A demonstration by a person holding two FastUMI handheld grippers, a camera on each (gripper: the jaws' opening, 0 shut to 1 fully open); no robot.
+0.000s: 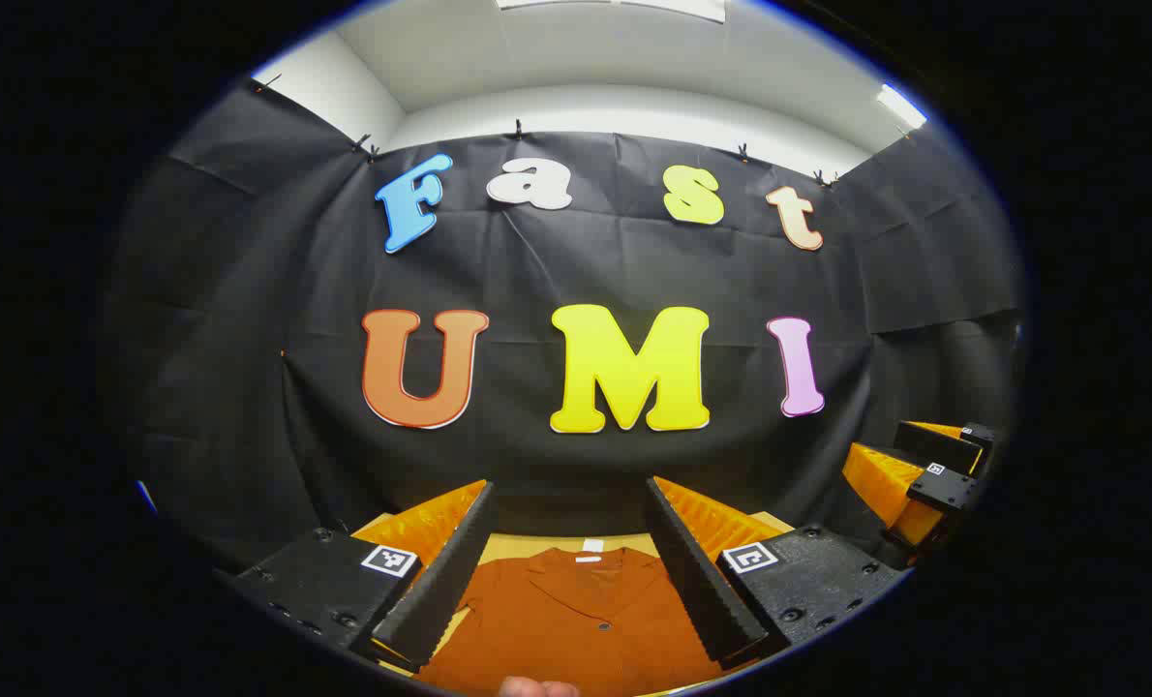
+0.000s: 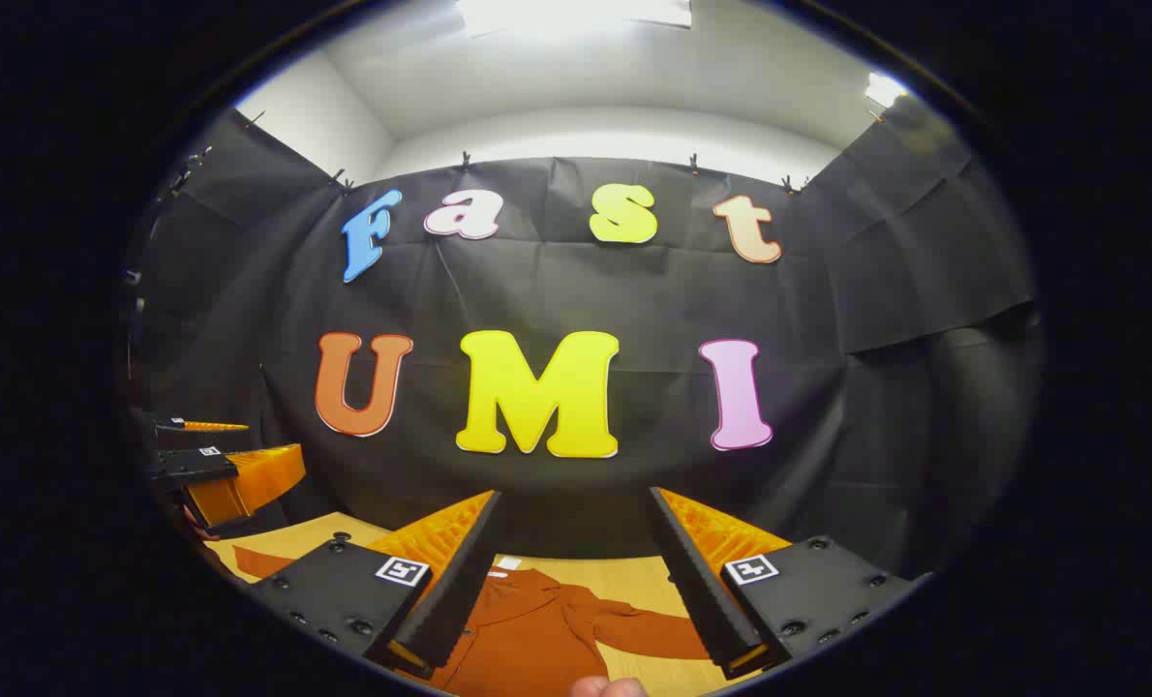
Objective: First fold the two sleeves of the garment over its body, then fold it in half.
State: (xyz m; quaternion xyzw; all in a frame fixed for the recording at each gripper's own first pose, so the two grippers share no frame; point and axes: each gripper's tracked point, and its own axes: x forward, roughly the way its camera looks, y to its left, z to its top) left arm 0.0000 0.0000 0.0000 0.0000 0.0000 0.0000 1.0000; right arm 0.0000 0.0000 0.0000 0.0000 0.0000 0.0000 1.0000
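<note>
Rust-orange buttoned cloth shirt lay flat on pale wooden table, one sleeve outstretched nearer right gripper; left gripper over collar; both spread, empty.

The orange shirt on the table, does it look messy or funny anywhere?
Nothing stands out. The orange shirt lies flat on the wooden table, collar toward the far wall, one sleeve spread out to the side and not yet folded. Both the left claw and right claw hover open above it.
</note>
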